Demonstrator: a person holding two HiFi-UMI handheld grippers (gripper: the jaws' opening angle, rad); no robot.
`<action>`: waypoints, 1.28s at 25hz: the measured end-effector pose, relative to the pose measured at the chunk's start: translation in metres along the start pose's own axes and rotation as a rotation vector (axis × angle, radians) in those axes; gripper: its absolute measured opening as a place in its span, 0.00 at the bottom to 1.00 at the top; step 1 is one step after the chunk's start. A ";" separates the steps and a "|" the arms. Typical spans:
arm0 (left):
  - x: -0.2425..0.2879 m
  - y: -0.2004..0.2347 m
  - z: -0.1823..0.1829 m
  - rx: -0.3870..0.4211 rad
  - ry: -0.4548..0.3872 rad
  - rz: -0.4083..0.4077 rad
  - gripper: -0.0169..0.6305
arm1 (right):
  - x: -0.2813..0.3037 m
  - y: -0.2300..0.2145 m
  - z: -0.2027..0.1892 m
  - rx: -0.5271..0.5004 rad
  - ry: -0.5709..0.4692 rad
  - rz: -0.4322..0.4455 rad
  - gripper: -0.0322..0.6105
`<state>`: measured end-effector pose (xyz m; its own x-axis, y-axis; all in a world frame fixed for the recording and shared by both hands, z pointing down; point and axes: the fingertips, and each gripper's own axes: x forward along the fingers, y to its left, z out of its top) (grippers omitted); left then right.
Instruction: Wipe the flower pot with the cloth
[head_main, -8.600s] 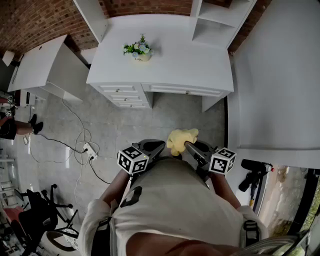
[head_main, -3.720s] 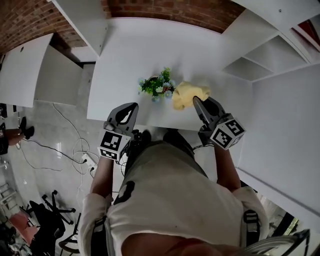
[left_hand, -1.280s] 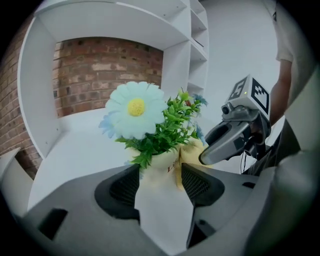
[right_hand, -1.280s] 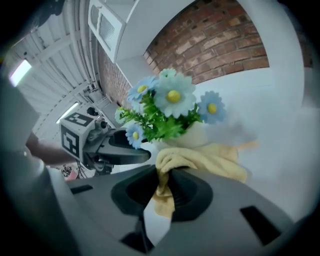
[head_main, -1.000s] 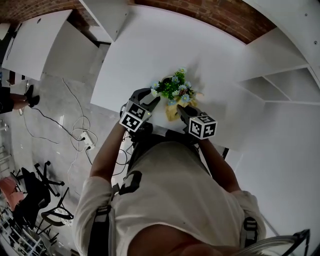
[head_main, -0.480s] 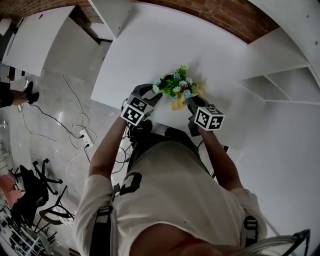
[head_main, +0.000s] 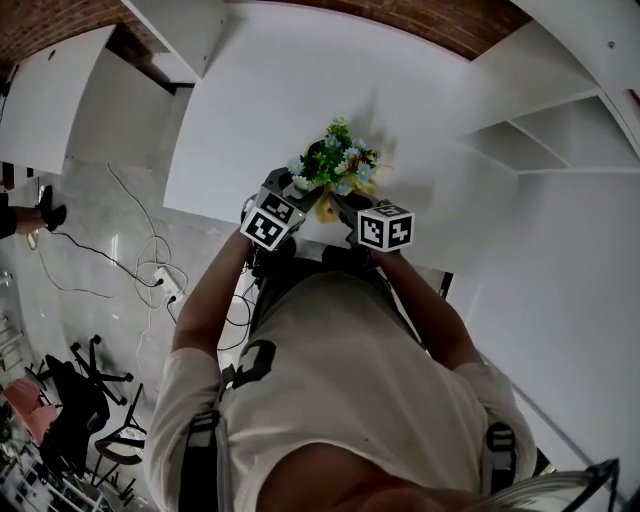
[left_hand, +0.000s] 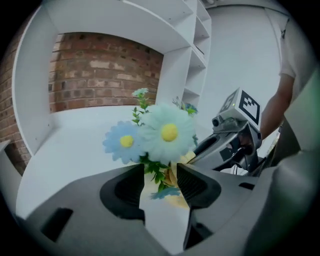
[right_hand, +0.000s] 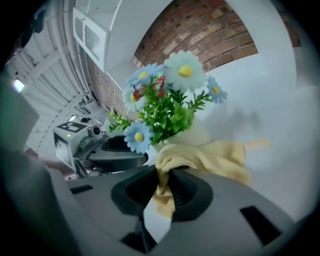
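Flower pot (right_hand: 202, 134): upright, cream-sided, mostly hidden from above by its bunch of flowers (right_hand: 170, 100). Touching the pot's near side, the yellow cloth (right_hand: 215, 155), bunched up, one fold pinched in the right gripper (right_hand: 167, 184), jaws almost together on the fabric. On the pot's opposite side, the left gripper (left_hand: 160, 181), jaws just now opening wider and standing apart. Stems and a pale patch (pot or cloth, hard to tell) showing in the gap, no pad visibly pressing. Beneath the pot, the white counter (head_main: 250, 110), its front edge close to the pot.

Step in hand, as judged: steadying the pot and starting the wipe. To do it well:
- Close the left jaws gently on the pot wall, not on the stems.
- Spread the cloth flat against the wall.
- Sweep round the curve with light pressure.
- Avoid tipping the pot or dragging petals along.
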<state>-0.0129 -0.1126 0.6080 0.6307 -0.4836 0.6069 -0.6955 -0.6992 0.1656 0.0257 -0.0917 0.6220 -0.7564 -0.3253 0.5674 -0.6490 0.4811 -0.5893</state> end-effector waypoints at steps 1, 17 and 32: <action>-0.001 -0.003 -0.003 0.022 0.016 -0.008 0.35 | 0.000 0.002 -0.003 -0.002 0.007 0.004 0.16; 0.016 0.016 0.030 0.098 0.041 -0.044 0.40 | -0.029 -0.037 0.057 0.053 -0.173 -0.078 0.16; 0.012 -0.001 0.012 0.113 0.010 -0.025 0.39 | -0.014 -0.012 0.015 0.022 -0.063 -0.053 0.16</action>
<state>-0.0008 -0.1240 0.6057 0.6433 -0.4609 0.6113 -0.6362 -0.7660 0.0921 0.0423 -0.1052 0.6124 -0.7242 -0.4005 0.5614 -0.6893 0.4443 -0.5722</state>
